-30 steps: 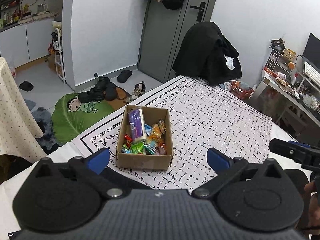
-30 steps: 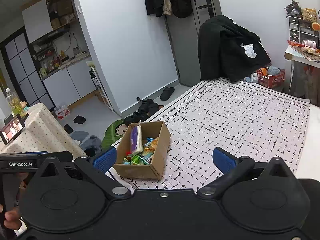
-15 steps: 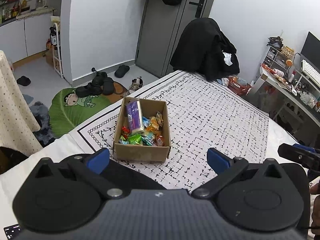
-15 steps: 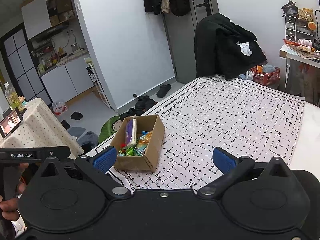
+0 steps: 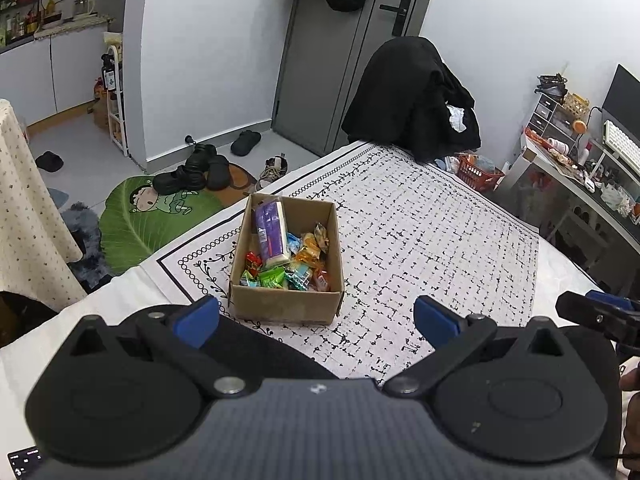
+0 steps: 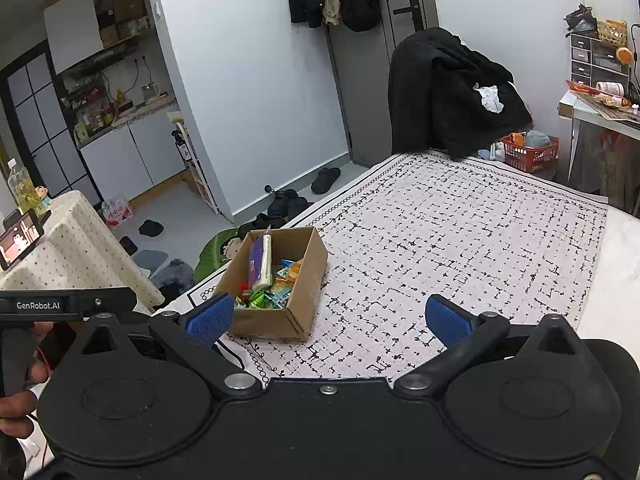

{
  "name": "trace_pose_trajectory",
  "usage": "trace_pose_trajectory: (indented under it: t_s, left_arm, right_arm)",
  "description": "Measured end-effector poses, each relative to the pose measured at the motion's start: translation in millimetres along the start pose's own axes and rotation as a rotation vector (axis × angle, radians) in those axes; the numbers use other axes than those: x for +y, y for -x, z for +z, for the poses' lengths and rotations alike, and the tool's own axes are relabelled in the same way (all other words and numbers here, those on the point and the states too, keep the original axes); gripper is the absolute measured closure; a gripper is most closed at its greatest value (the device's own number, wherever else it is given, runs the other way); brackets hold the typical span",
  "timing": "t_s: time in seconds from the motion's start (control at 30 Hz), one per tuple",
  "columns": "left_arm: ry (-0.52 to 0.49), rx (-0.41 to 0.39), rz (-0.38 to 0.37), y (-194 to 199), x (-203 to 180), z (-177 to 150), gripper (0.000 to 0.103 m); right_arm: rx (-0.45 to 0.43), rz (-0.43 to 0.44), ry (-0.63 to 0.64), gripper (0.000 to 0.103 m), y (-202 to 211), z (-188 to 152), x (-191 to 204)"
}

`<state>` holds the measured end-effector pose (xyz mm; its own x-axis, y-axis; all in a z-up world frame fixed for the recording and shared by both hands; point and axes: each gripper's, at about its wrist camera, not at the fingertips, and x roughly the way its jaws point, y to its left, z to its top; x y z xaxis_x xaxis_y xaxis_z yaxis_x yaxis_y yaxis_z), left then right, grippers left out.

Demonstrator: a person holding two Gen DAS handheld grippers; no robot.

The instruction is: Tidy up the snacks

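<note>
We hold two hand-held grippers above a surface covered by a white cloth point(image 5: 432, 240) printed with a black broken-grid pattern and a looped border. Our left gripper point(image 5: 316, 318) has its blue-tipped jaws spread wide, with nothing between them. Our right gripper point(image 6: 330, 318) is likewise released — its blue pads stand far apart and grasp nothing.

The snacks are in an open cardboard box point(image 5: 286, 304) that sits on the cloth near its bordered corner, just ahead of the left gripper and towards its left fingertip. In the right wrist view the same box point(image 6: 288, 322) lies close beside that gripper's left pad. Inside, a purple-and-white packet point(image 5: 271, 234) lies lengthwise along the left side, and small bright wrappers point(image 5: 296, 268) — green, orange, red, blue — are heaped beside it and at the near end.

Beyond the cloth's far edge we see a black coat point(image 5: 412, 100) draped in a mound, a grey door point(image 5: 340, 60) with dark garments hung at its top, and shoes point(image 5: 196, 170) on the floor next to a green leaf-shaped mat point(image 5: 140, 220). A red basket point(image 6: 528, 154) sits on the floor at the right, near a cluttered desk point(image 5: 580, 168).
</note>
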<state>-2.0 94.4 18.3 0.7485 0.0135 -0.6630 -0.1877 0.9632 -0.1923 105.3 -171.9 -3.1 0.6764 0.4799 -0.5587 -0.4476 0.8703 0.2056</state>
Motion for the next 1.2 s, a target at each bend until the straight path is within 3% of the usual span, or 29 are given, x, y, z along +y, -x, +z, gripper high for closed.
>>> trace_pose_trajectory:
  t_s: [1.2]
  left_arm:
    - [0.009, -0.01, 0.013, 5.4, 3.6, 0.2, 0.0]
  right_arm:
    - [0.005, -0.001, 0.014, 0.0, -0.7, 0.0, 0.6]
